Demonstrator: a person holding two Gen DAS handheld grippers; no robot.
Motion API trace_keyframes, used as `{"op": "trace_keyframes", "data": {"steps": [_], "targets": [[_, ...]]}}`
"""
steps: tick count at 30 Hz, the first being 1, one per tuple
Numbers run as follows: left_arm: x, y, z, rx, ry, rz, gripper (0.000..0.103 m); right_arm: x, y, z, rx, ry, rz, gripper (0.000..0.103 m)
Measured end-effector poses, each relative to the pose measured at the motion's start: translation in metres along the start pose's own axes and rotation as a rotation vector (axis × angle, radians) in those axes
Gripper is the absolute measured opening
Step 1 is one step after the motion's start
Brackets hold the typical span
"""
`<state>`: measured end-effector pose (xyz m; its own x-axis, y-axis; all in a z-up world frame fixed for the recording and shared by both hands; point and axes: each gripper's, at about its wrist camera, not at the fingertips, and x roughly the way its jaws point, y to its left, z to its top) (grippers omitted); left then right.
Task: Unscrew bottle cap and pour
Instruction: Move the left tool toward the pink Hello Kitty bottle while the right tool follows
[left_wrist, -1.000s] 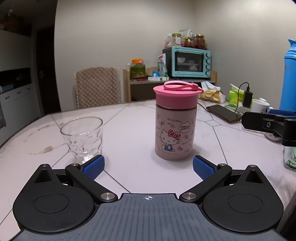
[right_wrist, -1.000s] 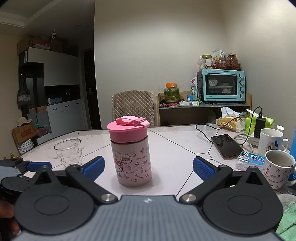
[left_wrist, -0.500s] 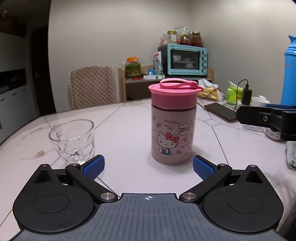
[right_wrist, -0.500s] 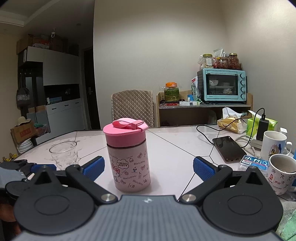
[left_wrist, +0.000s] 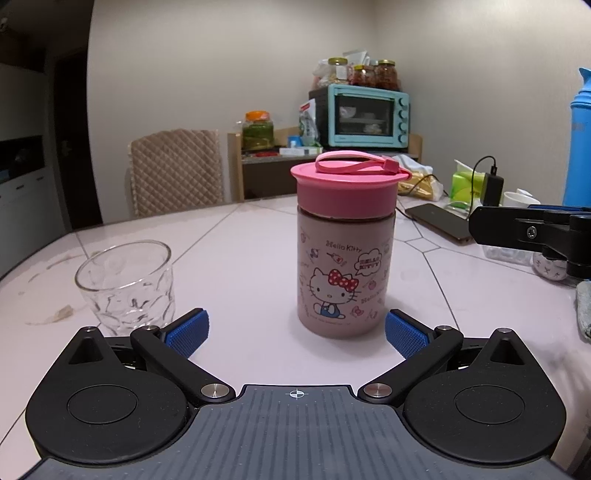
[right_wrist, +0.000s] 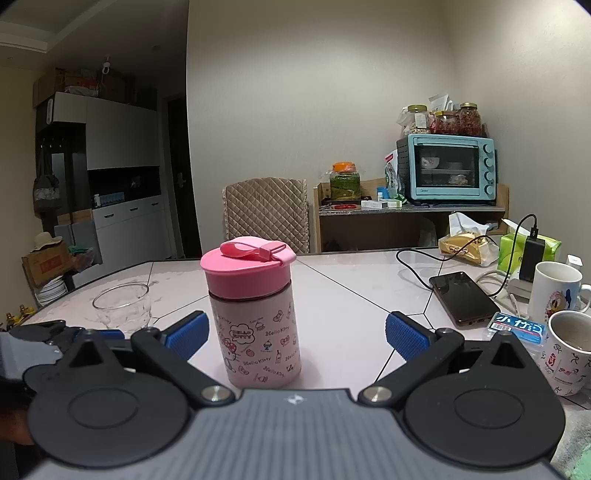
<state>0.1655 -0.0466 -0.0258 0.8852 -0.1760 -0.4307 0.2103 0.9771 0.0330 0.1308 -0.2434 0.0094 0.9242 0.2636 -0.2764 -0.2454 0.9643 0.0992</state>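
Observation:
A pink Hello Kitty bottle (left_wrist: 345, 273) stands upright on the white table, its pink screw cap (left_wrist: 347, 186) on and a strap loop lying over the top. My left gripper (left_wrist: 297, 332) is open, its blue pads just short of the bottle, which sits toward the right pad. An empty clear glass (left_wrist: 127, 282) stands left of the bottle, close to the left pad. In the right wrist view the bottle (right_wrist: 255, 325) stands in front of my open right gripper (right_wrist: 295, 334), near its left pad; the glass (right_wrist: 122, 306) is farther left.
A black phone (right_wrist: 463, 299) on a charging cable, two mugs (right_wrist: 554, 288), a tissue pack and a green box crowd the table's right side. A blue flask (left_wrist: 580, 140) stands at far right. A quilted chair (right_wrist: 266, 214) and a shelf with a teal oven (right_wrist: 445, 168) lie beyond.
Both grippers have come closer to the bottle, which now looks larger in each view. The glass has slid left in both views. The jaws have stayed open.

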Motion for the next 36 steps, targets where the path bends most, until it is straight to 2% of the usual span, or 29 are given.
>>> {"op": "trace_keyframes", "data": {"steps": [21, 36], "targets": [[0.023, 0.01, 0.003, 0.006, -0.005, -0.048, 0.103, 0.017, 0.0, 0.004, -0.002, 0.006, 0.038, 0.103], [0.039, 0.015, 0.005, 0.071, -0.03, -0.179, 0.103, 0.027, -0.001, 0.007, -0.012, 0.013, 0.053, 0.103]]}}
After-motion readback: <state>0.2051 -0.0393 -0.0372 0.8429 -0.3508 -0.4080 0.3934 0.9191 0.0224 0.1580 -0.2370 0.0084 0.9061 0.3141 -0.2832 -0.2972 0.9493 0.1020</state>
